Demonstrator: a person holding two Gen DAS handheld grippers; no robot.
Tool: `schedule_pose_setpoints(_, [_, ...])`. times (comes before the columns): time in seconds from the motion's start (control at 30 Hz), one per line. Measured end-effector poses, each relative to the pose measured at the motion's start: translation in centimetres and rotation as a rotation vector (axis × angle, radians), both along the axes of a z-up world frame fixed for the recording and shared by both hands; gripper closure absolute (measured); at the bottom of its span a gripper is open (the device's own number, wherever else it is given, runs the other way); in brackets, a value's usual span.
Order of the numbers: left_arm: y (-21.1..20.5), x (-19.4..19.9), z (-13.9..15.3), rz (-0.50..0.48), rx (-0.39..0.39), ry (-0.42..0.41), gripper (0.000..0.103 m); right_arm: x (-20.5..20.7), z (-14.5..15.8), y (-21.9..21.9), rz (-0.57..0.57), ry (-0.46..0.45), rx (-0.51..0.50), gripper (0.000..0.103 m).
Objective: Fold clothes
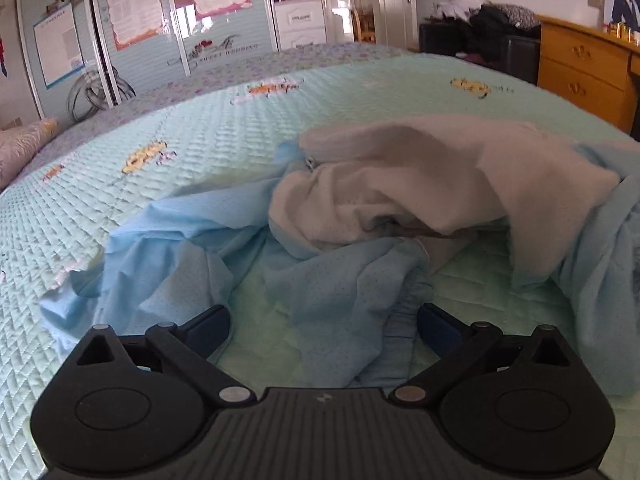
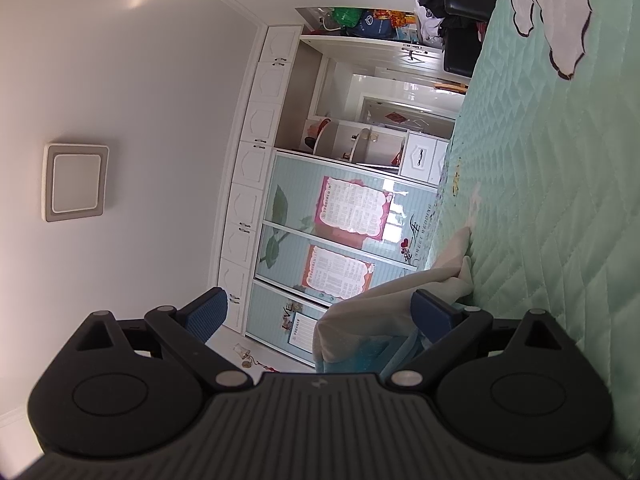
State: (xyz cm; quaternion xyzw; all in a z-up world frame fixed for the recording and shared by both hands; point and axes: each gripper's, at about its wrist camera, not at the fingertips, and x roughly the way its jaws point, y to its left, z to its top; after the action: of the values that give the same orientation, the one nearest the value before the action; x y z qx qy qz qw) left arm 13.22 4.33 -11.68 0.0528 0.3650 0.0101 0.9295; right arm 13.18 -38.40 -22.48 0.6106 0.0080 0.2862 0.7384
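Observation:
A crumpled garment [image 1: 400, 200], light blue outside with a cream-white lining turned up, lies on the mint-green quilted bed [image 1: 160, 184]. In the left wrist view my left gripper [image 1: 324, 324] hangs just above its near edge, tilted downward. Its jaws stand wide open, and a blue fold [image 1: 340, 300] lies loose between the fingers with no pad pressing it. The right wrist view is rolled sideways, with the bed [image 2: 540, 200] along the right. There my right gripper [image 2: 322, 312] is open wide, and a bunch of the garment [image 2: 360, 308] rests against its right finger [image 2: 432, 312].
Sliding wardrobe doors [image 1: 140, 40] with posters stand beyond the bed's far side. A wooden dresser [image 1: 580, 68] is at the back right, next to a dark bench piled with clothes [image 1: 488, 28]. A pillow [image 1: 24, 144] lies at the left edge.

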Motion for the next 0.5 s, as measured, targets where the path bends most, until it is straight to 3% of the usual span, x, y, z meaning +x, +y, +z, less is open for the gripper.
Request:
schedule_pose_setpoints(0.03, [0.2, 0.3, 0.1, 0.001, -0.023, 0.003, 0.007, 0.0, 0.0, 0.0, 0.0, 0.0, 0.001, 0.005])
schedule_pose_setpoints(0.13, [0.1, 1.1, 0.6, -0.01, -0.05, 0.013, 0.037, 0.0, 0.0, 0.0, 0.0, -0.001, 0.001, 0.005])
schedule_pose_setpoints(0.2, [-0.7, 1.6, 1.0, -0.023, -0.024, 0.025, 0.074, 0.0, 0.0, 0.0, -0.001, -0.001, 0.001, 0.005])
schedule_pose_setpoints(0.27, [-1.5, 2.0, 1.3, -0.024, 0.005, 0.044, 0.088, 0.1, 0.1, 0.0, -0.001, 0.0, 0.002, 0.005])
schedule_pose_setpoints(0.37, [-1.5, 2.4, 2.1, 0.018, 0.051, 0.051, 0.091, 0.2, 0.1, 0.0, -0.001, 0.0, 0.0, 0.005])
schedule_pose_setpoints(0.5, [0.9, 2.3, 4.2, 0.149, 0.11, 0.014, 0.092, 0.2, 0.1, -0.1, 0.0, 0.001, -0.002, 0.005])
